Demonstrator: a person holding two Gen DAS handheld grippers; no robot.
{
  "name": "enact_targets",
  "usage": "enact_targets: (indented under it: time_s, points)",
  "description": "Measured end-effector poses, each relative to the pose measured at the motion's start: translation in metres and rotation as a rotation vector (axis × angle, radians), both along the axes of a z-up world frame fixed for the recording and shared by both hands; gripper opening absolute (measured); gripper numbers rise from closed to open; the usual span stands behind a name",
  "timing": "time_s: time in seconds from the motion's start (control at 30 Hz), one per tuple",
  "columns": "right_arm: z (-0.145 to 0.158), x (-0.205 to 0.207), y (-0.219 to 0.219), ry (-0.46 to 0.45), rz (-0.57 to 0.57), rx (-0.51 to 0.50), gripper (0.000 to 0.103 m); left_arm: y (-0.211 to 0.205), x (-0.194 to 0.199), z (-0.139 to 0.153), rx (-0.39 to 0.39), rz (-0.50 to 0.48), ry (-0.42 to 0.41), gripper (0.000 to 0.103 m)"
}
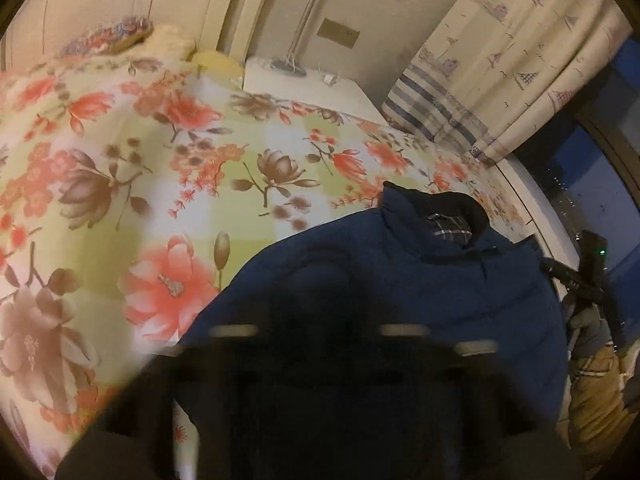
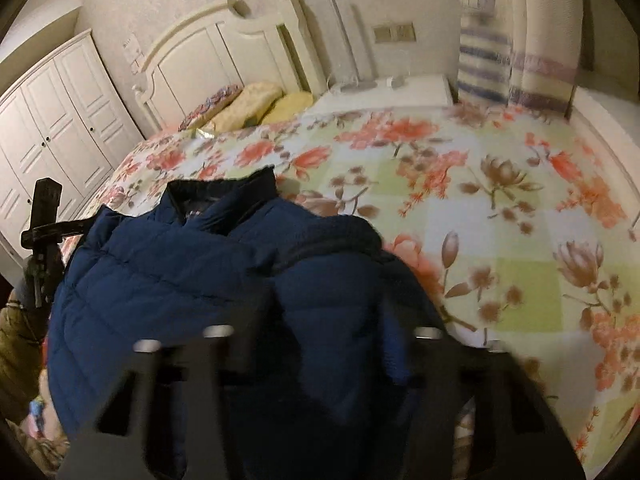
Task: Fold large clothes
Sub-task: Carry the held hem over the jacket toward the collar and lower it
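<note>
A navy blue puffer jacket (image 1: 420, 280) with a dark collar and plaid lining lies on a bed with a floral cover (image 1: 160, 160). In the left wrist view my left gripper (image 1: 320, 320) is dark and blurred against the jacket, so its fingers cannot be made out. In the right wrist view the jacket (image 2: 168, 272) fills the lower left, and my right gripper (image 2: 324, 320) has jacket fabric bunched between its fingers. The right gripper also shows at the right edge of the left wrist view (image 1: 588, 276). The left gripper shows at the left edge of the right wrist view (image 2: 44, 232).
Pillows (image 2: 248, 104) lie by the white headboard (image 2: 224, 52). A white nightstand (image 2: 400, 88) stands beside the bed, a sailboat-print curtain (image 1: 520, 60) beyond it. A white wardrobe (image 2: 52, 120) stands on the left. A dark window (image 1: 600, 184) is at the right.
</note>
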State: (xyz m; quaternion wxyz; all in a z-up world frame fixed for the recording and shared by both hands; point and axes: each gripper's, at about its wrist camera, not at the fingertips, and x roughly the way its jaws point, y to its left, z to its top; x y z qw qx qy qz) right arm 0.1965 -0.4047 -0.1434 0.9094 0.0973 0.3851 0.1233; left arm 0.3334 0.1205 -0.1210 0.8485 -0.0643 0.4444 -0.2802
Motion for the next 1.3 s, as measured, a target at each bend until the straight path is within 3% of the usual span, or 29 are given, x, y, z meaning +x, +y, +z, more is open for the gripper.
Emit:
enact_targets:
  time_s: [0.1, 0.17, 0.27, 0.33, 0.4, 0.47, 0.53, 0.57, 0.63, 0.73, 0.8, 0.83, 0.93, 1.0, 1.07, 1.1, 1.13, 1.2, 1.3]
  points:
    - [0.022, -0.029, 0.011, -0.118, -0.038, -0.039, 0.021, 0.003, -0.037, 0.029, 0.025, 0.054, -0.155, 0.015]
    - [0.051, -0.053, 0.016, -0.209, -0.043, -0.032, 0.02, 0.014, -0.055, 0.058, -0.021, 0.077, -0.211, 0.015]
    - [0.093, -0.057, 0.016, -0.273, -0.051, -0.032, 0.02, 0.018, -0.047, 0.089, -0.039, 0.098, -0.215, 0.016]
    - [0.11, -0.039, 0.014, -0.273, -0.071, -0.049, 0.02, 0.006, -0.02, 0.097, 0.013, 0.126, -0.181, 0.017]
    - [0.107, -0.007, 0.012, -0.21, -0.095, -0.068, 0.02, -0.008, 0.014, 0.083, 0.077, 0.163, -0.123, 0.017]
    - [0.075, 0.034, 0.014, -0.075, -0.13, -0.109, 0.02, -0.017, 0.039, 0.056, 0.109, 0.188, -0.046, 0.018]
    - [0.031, 0.058, 0.015, 0.046, -0.147, -0.137, 0.021, -0.026, 0.058, 0.011, 0.159, 0.219, 0.019, 0.02]
    - [0.007, 0.065, 0.014, 0.1, -0.152, -0.128, 0.021, -0.027, 0.061, -0.003, 0.174, 0.229, 0.032, 0.024]
    - [-0.015, 0.063, 0.003, 0.098, -0.168, -0.036, 0.022, -0.024, 0.06, -0.026, 0.173, 0.264, 0.039, 0.027]
    - [-0.018, 0.059, -0.005, 0.086, -0.166, 0.007, 0.023, -0.015, 0.057, -0.022, 0.141, 0.298, 0.009, 0.036]
    - [-0.017, 0.058, -0.007, 0.089, -0.169, -0.015, 0.024, -0.015, 0.053, -0.015, 0.172, 0.332, -0.027, 0.046]
    - [-0.015, 0.058, -0.008, 0.094, -0.169, -0.027, 0.026, -0.015, 0.05, -0.01, 0.184, 0.35, -0.047, 0.056]
    - [0.001, 0.047, -0.009, 0.112, -0.193, -0.042, 0.026, -0.013, 0.022, 0.024, 0.23, 0.452, -0.22, 0.075]
    - [0.023, 0.04, 0.008, 0.076, -0.222, -0.093, 0.027, -0.02, 0.005, 0.048, 0.273, 0.446, -0.31, 0.083]
    - [0.049, 0.033, 0.028, 0.011, -0.182, -0.112, 0.036, -0.042, -0.009, 0.07, 0.305, 0.37, -0.357, 0.092]
    - [0.056, 0.032, 0.038, -0.007, -0.164, -0.117, 0.048, -0.054, -0.013, 0.075, 0.317, 0.337, -0.364, 0.093]
    - [0.066, 0.032, 0.053, -0.036, -0.14, -0.129, 0.069, -0.074, -0.017, 0.08, 0.343, 0.294, -0.369, 0.093]
    - [0.08, 0.033, 0.086, -0.111, -0.077, -0.182, 0.086, -0.102, -0.02, 0.08, 0.36, 0.225, -0.359, 0.094]
    - [0.082, 0.041, 0.11, -0.16, -0.132, -0.412, 0.085, -0.134, -0.026, 0.067, 0.409, 0.134, -0.356, 0.094]
